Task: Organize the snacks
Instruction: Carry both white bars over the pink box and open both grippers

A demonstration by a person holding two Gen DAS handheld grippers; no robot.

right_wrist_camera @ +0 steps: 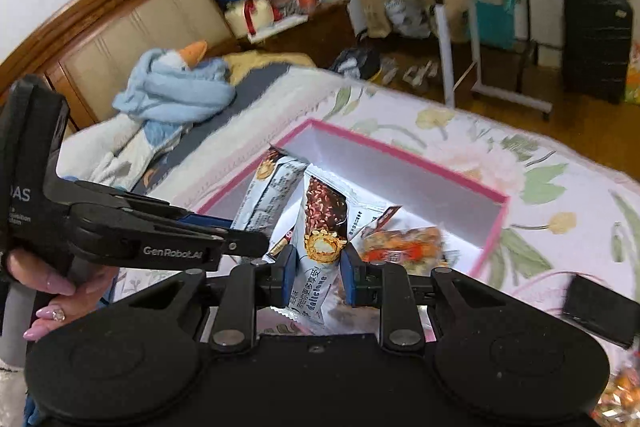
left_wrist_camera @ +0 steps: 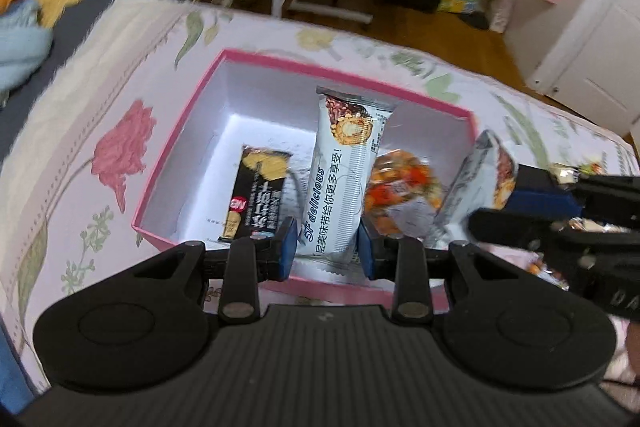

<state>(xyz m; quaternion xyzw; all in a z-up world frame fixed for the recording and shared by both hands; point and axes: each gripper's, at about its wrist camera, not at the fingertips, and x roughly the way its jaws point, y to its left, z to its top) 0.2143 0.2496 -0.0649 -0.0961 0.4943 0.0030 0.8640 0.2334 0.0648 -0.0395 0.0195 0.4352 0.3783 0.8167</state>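
Pink-rimmed box (left_wrist_camera: pixel 182 131) sits on floral bedspread (left_wrist_camera: pixel 120 75); all else placed rel. to it. Left gripper (left_wrist_camera: pixel 327 247) at box's near edge, pads clamped on lower end of white snack bar (left_wrist_camera: pixel 340 171), which stands tilted up over box interior. Right gripper (right_wrist_camera: pixel 318 273) at near-right side of box, fingers pinching a second white bar (right_wrist_camera: pixel 322 231) mid-wrapper, also above interior. Inside on box floor: black snack bar (left_wrist_camera: pixel 256 195) left, orange snack pack (left_wrist_camera: pixel 400 187) right.
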